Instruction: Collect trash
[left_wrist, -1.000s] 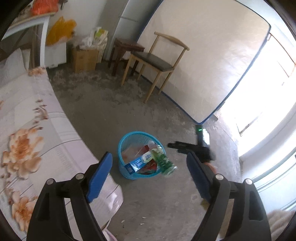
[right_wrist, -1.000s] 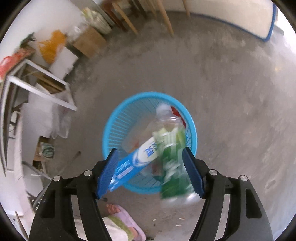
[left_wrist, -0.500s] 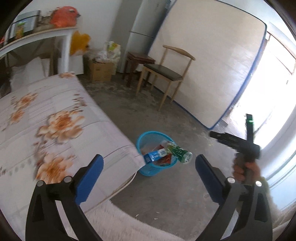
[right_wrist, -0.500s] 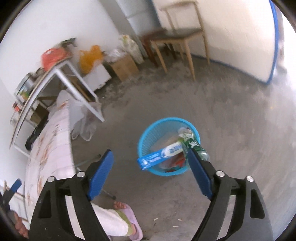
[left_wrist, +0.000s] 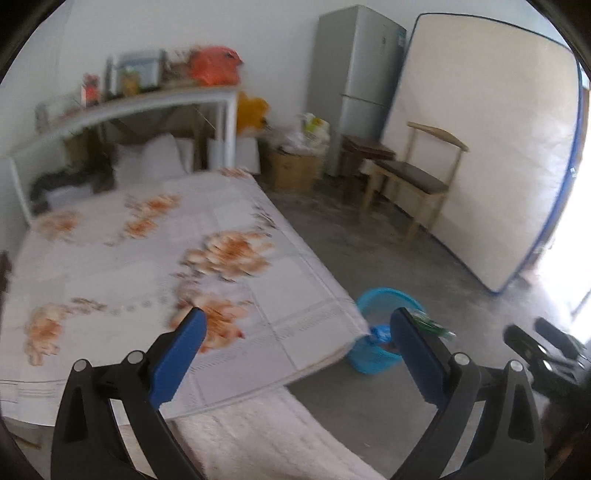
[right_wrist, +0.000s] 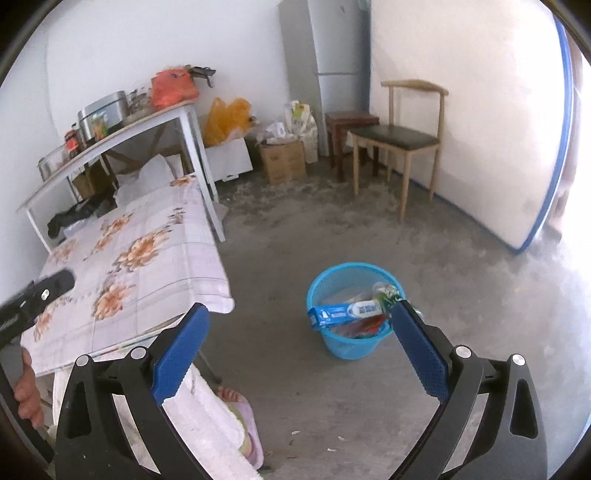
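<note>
Two grippers are hanging over the room, each with two blue pads. The left gripper (left_wrist: 295, 350) is standing spread wide above the flowered bed (left_wrist: 147, 258), nothing between its fingers. The right gripper (right_wrist: 299, 347) has just been opening its jaws and is gaping wide over bare concrete, gripping nothing. One blue basket (right_wrist: 332, 291) is sitting on the floor just beside the bed's corner, and it is holding the trash: one blue toothpaste box (right_wrist: 343, 314) lying across the rim, one green-labelled bottle (right_wrist: 384, 293) leaning beside it, and red wrapping (right_wrist: 365, 326) below (pieces too tangled to count). One wooden chair (right_wrist: 402, 136) is standing near one mattress (right_wrist: 480, 110) propped against the wall.
</note>
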